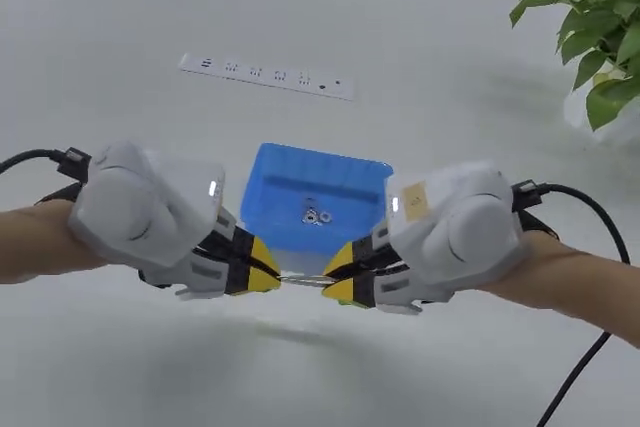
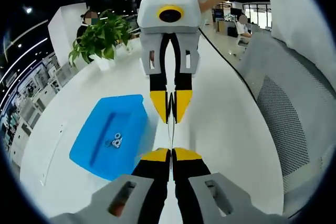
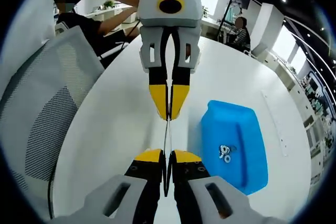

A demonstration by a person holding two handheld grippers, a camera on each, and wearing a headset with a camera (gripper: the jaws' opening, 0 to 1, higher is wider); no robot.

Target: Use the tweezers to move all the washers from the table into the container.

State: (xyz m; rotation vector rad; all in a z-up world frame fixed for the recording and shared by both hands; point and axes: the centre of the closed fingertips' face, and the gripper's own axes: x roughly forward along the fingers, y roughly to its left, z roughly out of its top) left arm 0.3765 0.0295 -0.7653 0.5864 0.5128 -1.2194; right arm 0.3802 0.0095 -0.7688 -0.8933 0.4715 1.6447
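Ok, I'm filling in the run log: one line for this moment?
left gripper: shut on tweezers | right gripper: shut on tweezers' other end | washers: lying in blue container

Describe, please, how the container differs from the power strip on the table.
The container is blue, the power strip white. The container is an open tub holding washers; the power strip is a flat, long bar. In the head view the container lies nearer, the power strip beyond it. Both rest on the white table.

White power strip [image 1: 266, 76] lies well apart from leafy plant [image 1: 600, 37].
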